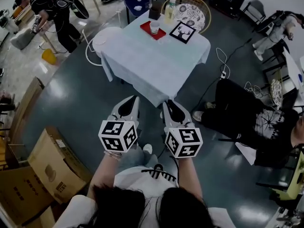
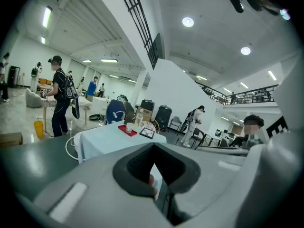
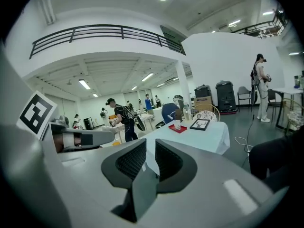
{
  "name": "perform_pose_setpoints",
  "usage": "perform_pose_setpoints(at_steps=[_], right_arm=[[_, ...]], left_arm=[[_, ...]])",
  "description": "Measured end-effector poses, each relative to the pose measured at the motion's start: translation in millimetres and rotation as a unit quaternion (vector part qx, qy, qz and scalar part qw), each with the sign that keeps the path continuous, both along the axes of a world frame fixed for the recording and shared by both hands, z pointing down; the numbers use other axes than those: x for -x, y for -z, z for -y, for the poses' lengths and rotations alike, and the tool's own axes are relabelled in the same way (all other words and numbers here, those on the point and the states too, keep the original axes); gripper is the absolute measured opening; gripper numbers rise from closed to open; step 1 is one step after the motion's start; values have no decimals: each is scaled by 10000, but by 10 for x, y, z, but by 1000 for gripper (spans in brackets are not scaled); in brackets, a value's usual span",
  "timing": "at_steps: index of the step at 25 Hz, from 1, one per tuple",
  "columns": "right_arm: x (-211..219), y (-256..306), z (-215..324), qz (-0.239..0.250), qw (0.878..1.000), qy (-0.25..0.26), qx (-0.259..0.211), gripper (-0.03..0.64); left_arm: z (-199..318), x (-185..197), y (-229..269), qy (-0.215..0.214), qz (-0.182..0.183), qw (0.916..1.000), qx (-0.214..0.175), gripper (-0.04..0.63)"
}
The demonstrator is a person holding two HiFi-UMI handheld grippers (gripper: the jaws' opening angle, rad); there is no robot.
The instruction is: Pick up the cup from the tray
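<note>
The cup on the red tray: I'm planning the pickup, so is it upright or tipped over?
Upright. The cup stands on the red tray with its open rim on top.

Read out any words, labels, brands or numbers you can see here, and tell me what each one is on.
Nothing here can be read as text.
Cardboard box: printed marks, too blurred to read.
Bottle: label too small to read.
Left marker cube, right marker cube: square patterns, no letters.
Framed picture: an antler drawing, no words.
</note>
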State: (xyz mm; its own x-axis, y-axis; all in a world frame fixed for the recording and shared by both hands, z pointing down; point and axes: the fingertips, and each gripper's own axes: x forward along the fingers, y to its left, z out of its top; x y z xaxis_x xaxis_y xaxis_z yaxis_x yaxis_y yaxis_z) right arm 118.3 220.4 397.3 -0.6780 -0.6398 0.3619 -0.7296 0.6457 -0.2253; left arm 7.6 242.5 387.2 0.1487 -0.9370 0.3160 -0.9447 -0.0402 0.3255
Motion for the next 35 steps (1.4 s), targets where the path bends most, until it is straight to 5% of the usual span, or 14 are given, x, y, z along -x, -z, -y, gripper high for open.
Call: perform_pose_setpoints(at_steps=[8, 20, 35], right_arm=[[169, 50, 276, 77, 9993, 284, -242, 181], [678, 133, 1447, 159, 9987, 143, -462, 232], [1392, 176, 2757, 58, 9985, -397, -368, 270]], left_arm=[[322, 48, -48, -162, 161, 9997, -16, 0], [1523, 601, -97, -364, 208, 9991, 11, 0], [2831, 1357, -33, -1121, 507, 9922, 205, 0]])
